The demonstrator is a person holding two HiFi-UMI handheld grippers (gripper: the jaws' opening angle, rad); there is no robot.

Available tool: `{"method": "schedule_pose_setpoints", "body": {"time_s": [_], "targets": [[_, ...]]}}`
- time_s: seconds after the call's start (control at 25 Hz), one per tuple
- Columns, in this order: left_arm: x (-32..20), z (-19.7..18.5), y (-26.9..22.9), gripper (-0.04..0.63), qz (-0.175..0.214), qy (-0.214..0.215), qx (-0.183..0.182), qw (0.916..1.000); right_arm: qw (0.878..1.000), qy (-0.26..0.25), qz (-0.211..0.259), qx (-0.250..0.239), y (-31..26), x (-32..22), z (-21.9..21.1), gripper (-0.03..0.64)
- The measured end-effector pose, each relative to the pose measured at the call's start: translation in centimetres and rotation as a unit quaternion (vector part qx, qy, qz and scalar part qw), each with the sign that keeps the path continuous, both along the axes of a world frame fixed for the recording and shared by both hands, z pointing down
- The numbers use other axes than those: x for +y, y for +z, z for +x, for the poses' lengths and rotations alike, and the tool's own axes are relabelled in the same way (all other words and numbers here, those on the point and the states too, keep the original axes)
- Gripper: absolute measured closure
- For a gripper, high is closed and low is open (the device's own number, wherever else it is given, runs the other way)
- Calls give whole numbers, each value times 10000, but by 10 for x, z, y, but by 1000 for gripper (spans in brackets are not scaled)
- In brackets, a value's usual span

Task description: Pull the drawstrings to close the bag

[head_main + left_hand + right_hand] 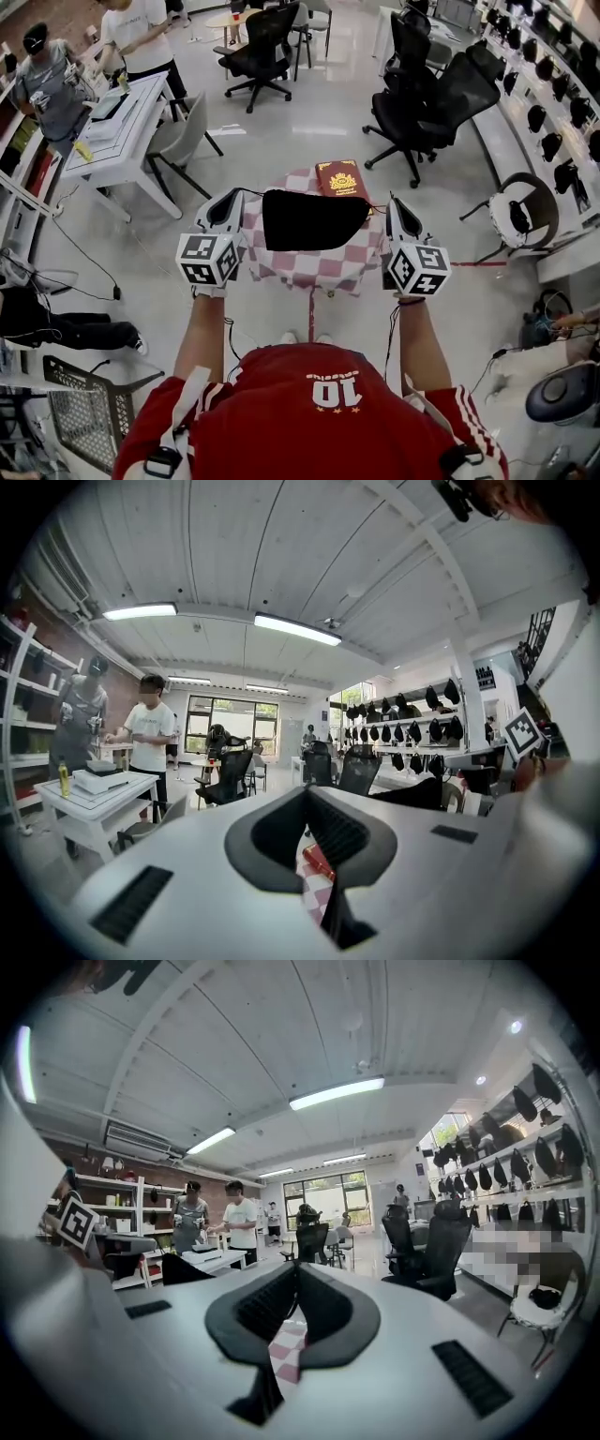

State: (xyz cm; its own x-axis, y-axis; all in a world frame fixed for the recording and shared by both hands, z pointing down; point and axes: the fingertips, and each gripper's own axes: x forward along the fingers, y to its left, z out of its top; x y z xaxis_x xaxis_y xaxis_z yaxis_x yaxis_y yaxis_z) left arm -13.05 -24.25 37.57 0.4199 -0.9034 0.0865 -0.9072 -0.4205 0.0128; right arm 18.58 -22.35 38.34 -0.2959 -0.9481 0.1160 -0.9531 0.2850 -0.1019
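You hold the black bag point(314, 218) up in the air between your two grippers, above the small table point(319, 272) with the pink-and-white checked cloth. The bag is stretched sideways, wide at the left and narrowing to a corner at the right, and from the head view it covers the middle of the cloth.

Your left gripper point(231, 195) points away from you, about level, with its marker cube nearest your hand. In the left gripper view its jaws point(307, 794) stand closed, tips together. From those tips the left drawstring point(251, 192), a thin dark cord, runs across to the bag's upper left edge, so this gripper is pinched on the cord.

Your right gripper point(395, 202) mirrors it on the other side. Its own view shows the jaws point(296, 1269) closed to a point as well. The right drawstring point(379, 207) spans the short gap from the bag's right corner to the tips. The cord itself is too thin to make out in either gripper view.

A red box point(341, 179) with a gold emblem lies on the far side of the table, just beyond the bag. Black office chairs point(427, 98) stand on the floor behind.
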Motion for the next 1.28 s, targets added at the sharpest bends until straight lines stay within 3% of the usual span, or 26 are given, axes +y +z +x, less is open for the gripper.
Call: {"method": "schedule_pose_setpoints", "body": {"time_s": [1.28], "targets": [[-9,-52,-12,581,-39,-633,60,9980,9927,1204,-77,77,-2,-2,63,591]]}}
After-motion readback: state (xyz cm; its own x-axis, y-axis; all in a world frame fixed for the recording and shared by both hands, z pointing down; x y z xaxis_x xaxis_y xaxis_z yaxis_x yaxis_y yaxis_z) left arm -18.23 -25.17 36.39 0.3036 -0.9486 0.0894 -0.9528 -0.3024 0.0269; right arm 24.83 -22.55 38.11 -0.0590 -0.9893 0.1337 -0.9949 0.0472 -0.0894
